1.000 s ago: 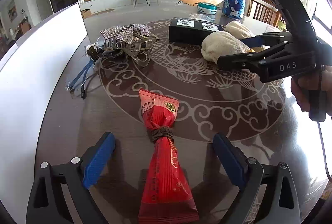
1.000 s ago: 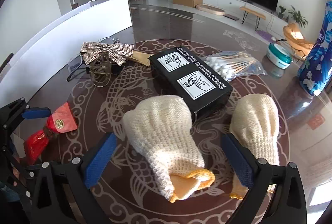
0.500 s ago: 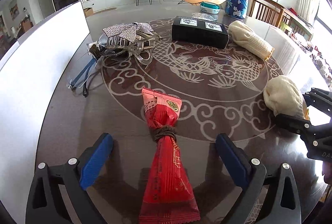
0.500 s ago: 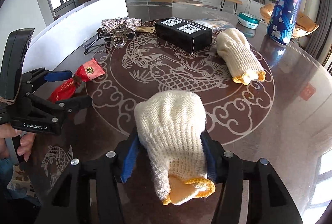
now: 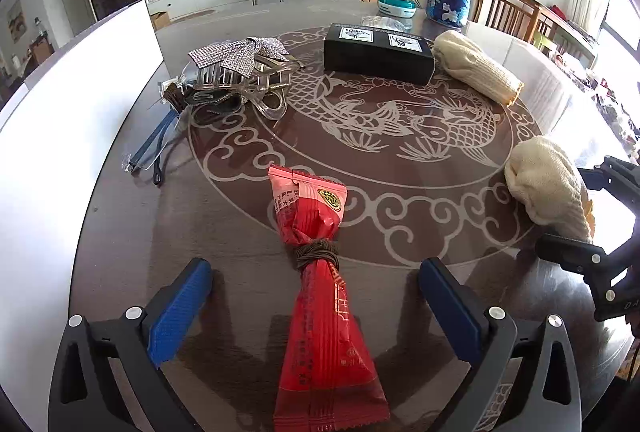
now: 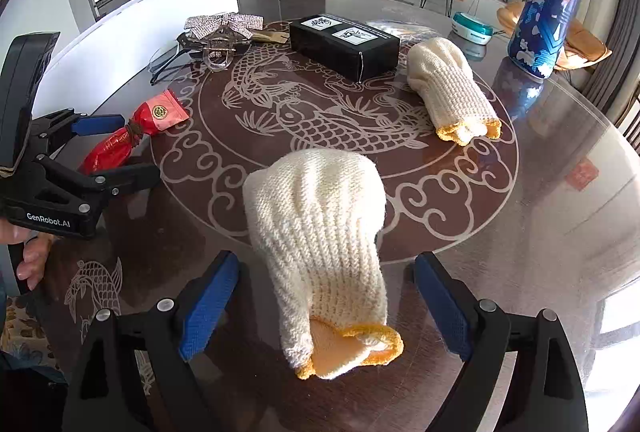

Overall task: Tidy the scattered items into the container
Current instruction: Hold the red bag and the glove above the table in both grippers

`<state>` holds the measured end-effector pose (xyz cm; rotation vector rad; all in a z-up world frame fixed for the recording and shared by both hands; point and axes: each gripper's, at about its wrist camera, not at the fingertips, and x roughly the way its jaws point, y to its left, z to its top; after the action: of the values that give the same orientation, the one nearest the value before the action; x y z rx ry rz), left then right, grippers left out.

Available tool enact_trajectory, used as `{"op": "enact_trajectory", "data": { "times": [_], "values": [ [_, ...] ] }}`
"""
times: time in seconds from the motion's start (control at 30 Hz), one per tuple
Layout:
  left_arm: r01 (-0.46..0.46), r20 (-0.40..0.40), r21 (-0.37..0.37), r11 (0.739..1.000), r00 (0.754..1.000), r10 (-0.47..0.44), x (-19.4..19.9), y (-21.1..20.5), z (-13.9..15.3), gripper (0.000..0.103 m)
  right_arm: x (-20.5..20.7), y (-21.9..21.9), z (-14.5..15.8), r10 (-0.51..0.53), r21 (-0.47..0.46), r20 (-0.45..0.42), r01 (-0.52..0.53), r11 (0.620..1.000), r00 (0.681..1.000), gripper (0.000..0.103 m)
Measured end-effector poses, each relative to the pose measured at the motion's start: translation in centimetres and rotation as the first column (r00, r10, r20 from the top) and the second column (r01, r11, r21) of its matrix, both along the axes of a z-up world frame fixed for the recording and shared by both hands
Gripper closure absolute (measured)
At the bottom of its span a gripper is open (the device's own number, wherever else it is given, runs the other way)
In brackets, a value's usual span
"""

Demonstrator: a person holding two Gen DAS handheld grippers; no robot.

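Glossy brown carp-patterned table (image 5: pixel 400 152), bright living room.

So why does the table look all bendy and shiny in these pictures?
Left wrist view: the fisheye lens curves the table edge and darkens the corners. Right wrist view: window light glares on the glossy top at the right, and the blue bottle reflects in it.

"GenRobot.AI" on left gripper (image 6: pixel 100 148)
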<state>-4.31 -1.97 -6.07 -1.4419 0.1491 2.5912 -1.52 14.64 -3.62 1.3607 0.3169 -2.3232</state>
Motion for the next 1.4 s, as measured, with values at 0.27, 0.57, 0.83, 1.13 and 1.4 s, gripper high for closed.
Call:
{"op": "enact_trajectory", "data": {
  "times": [0.27,0.57,0.83,1.13,1.4],
  "values": [
    [0.029,0.096,-0.02,0.999,0.995,-0.027,-1.2,0.2,0.2,0.0,-3.1,-0.3,0.5,0.002,0.004,0.103,-0.003,1.0,0.995,0.013],
    [-0.012,-0.042,0.011,1.0,0.999,0.012,0.7,-0.3,-0.1,0.0,-0.6,-1.0,-0.6,0.0,-0.005,-0.077,-0.001,1.0,0.997,0.0],
    [-0.015,-0.047,0.014,1.0,0.999,0.015,0.5,-0.5,0.0,0.0,-0.5,-0.7,-0.6,-0.007,-0.023,-0.097,0.005,1.0,0.995,0.0],
    [-0.024,-0.051,0.011,1.0,0.998,0.024,0.8,-0.2,-0.1,0.0,-0.5,-0.7,-0.6,-0.007,-0.023,-0.097,0.005,1.0,0.995,0.0],
    [-0.024,-0.051,0.012,1.0,0.998,0.024,0.8,-0.3,-0.1,0.0,-0.5,-0.7,-0.5,-0.007,-0.023,-0.097,0.004,1.0,0.995,0.0]
  ]
}}
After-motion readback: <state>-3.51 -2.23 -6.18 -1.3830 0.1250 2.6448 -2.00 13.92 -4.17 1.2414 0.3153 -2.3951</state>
